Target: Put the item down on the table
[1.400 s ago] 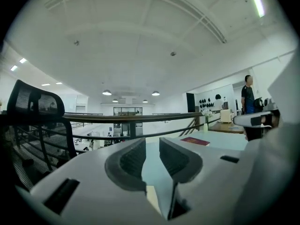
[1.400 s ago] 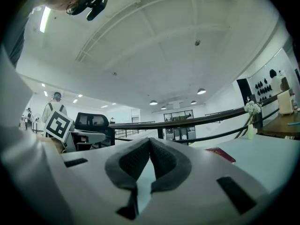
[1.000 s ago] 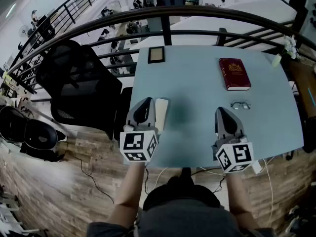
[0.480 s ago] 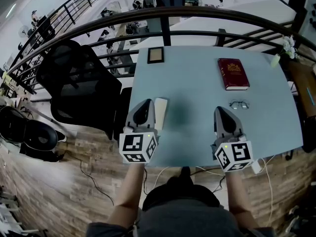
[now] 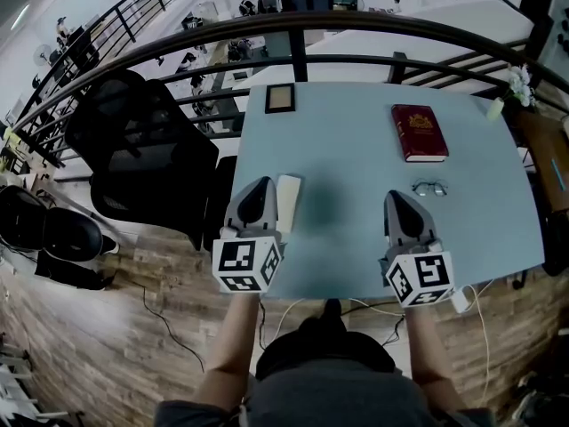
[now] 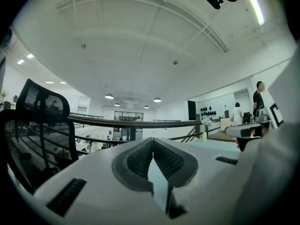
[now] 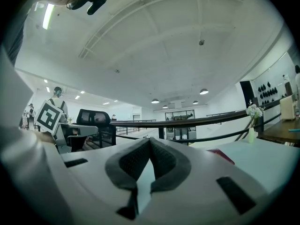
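Left tongs (image 6: 152, 140): clenched, the two dark ribbed pads meeting at their tips with nothing between them; I hold them level over the near left edge of the table.
Right tongs (image 7: 150, 139): clenched as well, pads tip to tip and empty; level over the near right part of the table, well apart from the left pair.
Pale flat rectangular block (image 5: 289, 201): lying on the table just beside my left tongs, on their inner side, not gripped; whether it touches them I cannot tell.
Light blue square table (image 5: 347, 140): right in front of me, both tongs above its near edge.
Dark red hardcover book (image 5: 420, 132): lying flat toward the far right, well ahead of my right tongs.
Thin wire-rimmed spectacles (image 5: 430, 188): on the table between the book and my right tongs.
Small dark-framed picture (image 5: 280, 99): flat at the far left corner.
Black mesh office chair (image 5: 142, 149): on the wooden floor, left of the table.
Dark metal railing (image 5: 302, 56): running just beyond the table's far edge.
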{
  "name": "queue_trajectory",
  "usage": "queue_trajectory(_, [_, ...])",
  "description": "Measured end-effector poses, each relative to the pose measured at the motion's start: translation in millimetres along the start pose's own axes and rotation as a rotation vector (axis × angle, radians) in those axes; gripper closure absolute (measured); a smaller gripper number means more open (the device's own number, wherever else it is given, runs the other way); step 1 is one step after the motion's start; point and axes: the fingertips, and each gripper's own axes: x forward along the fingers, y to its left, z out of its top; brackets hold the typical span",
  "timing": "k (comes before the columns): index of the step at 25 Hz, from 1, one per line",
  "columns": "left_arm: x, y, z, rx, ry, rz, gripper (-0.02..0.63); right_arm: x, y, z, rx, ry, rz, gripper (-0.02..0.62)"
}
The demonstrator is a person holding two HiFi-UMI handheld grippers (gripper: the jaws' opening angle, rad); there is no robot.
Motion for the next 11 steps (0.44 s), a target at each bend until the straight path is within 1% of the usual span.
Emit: queue_trajectory(11, [1.2,0.5,-1.4,-0.001,0.002,0.01,0.598,1.4,-2.4,0.6,-0.007,0.002,0.002,0.592])
